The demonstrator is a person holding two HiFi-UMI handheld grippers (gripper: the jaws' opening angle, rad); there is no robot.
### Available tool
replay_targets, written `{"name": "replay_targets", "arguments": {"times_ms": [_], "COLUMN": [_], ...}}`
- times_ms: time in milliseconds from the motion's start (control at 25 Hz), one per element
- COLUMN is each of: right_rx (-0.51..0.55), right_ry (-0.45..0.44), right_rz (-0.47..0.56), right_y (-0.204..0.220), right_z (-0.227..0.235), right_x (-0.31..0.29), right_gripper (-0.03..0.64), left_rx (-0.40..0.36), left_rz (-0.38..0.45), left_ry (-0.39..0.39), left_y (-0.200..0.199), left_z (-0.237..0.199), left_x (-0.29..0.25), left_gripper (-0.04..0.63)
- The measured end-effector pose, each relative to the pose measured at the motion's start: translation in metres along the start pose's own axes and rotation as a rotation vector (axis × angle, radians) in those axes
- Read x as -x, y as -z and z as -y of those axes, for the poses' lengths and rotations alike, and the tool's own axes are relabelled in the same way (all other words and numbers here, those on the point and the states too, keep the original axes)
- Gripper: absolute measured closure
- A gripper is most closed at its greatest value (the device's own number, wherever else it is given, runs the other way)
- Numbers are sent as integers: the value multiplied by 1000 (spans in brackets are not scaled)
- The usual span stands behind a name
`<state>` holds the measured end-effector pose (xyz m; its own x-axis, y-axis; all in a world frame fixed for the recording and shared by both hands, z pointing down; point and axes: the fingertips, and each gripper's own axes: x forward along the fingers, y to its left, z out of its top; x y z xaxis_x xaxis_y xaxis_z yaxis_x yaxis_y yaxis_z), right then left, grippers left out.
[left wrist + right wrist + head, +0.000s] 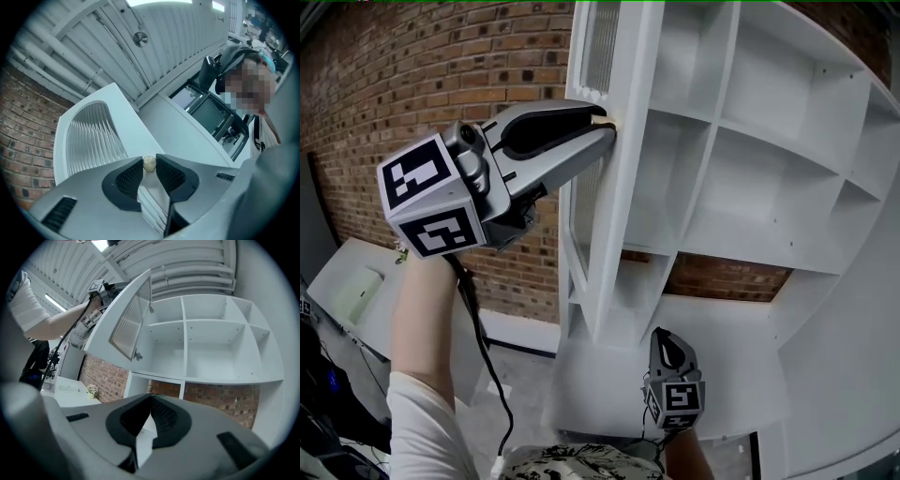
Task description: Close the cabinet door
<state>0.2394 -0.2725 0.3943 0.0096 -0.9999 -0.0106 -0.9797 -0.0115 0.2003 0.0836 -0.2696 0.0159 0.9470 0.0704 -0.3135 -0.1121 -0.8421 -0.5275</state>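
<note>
The white cabinet door (614,187) with a ribbed glass panel (93,136) stands partly open from the shelf cabinet (769,141). My left gripper (602,122) is raised to the door's free edge. In the left gripper view its jaws (149,165) are closed on the small round door knob (149,162), which sits between the pad tips. The right gripper (668,339) hangs low in front of the cabinet, shut and holding nothing. In the right gripper view (150,399) the door (126,319) angles out from the empty shelves (211,343).
A brick wall (412,75) runs behind and left of the cabinet. A white table (347,281) stands at the lower left with a small plant (92,391) on it. A black cable (483,356) hangs from the left gripper. A white counter (712,319) lies below the shelves.
</note>
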Motion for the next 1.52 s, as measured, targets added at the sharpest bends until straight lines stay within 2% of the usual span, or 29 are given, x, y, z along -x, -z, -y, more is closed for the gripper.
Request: {"name": "replay_targets", "arguments": {"times_ms": [160,280,680,1000,1240,1520], "right_rx": [24,27,-6,-7,-7,-21], "right_ry": [-29,-32,-33,-38,-75,-123], "right_rz": [4,5,35,61,61,46], "right_y": [2,5,17,19,21,35], "right_z": [28,53,136,163,175,200], "right_x": [-4,-2,-7,-18,-28,-41], "right_gripper": [612,612,612,612,612,612], "left_rx": [-39,-41,-127,-209,-206,-239], "left_rz": [-36,-65,-170,-216,-231,-280], "left_ry": [-60,-99,-210,-299,-331,-427], "left_y": [9,20,68,95,108,130], "left_z": [4,5,-14,-37,-52,-67], "left_x": [-32,-60,-158,-179,-189,-216], "left_gripper": [495,497,501,500,497,497]}}
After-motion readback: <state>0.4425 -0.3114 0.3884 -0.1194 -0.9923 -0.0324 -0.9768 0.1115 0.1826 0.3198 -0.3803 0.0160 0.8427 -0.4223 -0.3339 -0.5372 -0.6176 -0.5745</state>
